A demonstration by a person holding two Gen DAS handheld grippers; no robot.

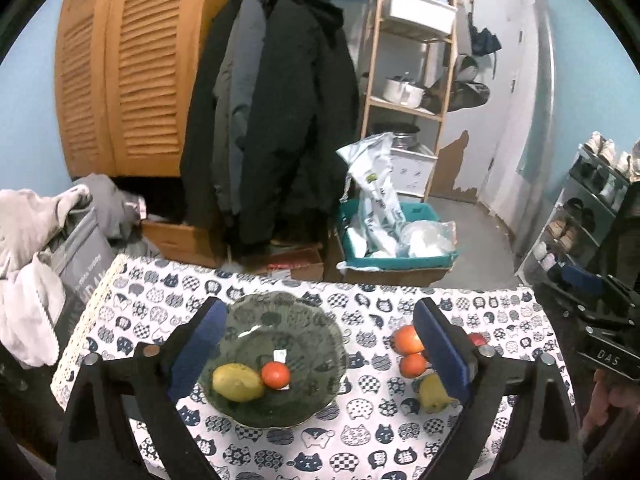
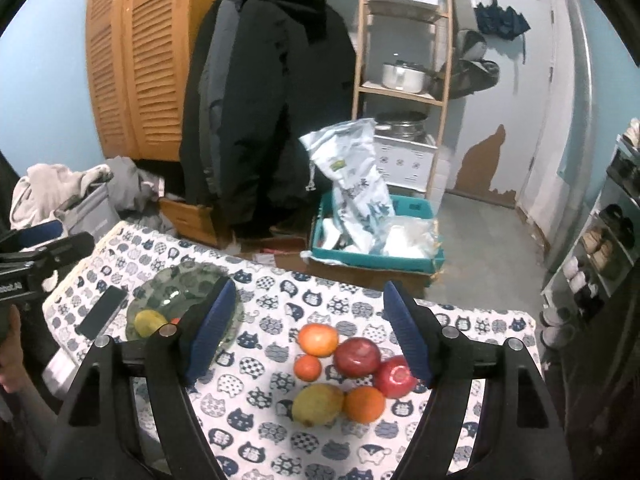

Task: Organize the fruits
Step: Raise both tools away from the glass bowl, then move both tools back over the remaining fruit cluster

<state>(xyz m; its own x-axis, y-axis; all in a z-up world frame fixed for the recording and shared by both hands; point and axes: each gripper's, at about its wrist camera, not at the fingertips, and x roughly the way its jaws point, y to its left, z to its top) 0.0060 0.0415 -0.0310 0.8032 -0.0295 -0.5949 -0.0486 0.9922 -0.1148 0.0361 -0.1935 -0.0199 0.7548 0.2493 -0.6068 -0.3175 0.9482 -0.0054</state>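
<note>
Lemon [image 1: 237, 382] crosswise in bowl [image 1: 320, 396] (tilted)

Even indoor light, slight blur, strong fisheye bending at edges.

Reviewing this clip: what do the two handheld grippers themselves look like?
Both the left gripper and right gripper are matte black, with angular black fingers faced in ribbed blue pads and round silver bolt heads. White lettering marks each body.

Bare cloth on the worktop [image 2: 256, 432] lies open between the glass bowl [image 2: 160, 292] toward the left edge and the fruit cluster [image 2: 344, 372] toward the right. A dark phone [image 2: 102, 312] lies just beside the bowl at the left edge. The near edge ahead of the fruit stays free.
</note>
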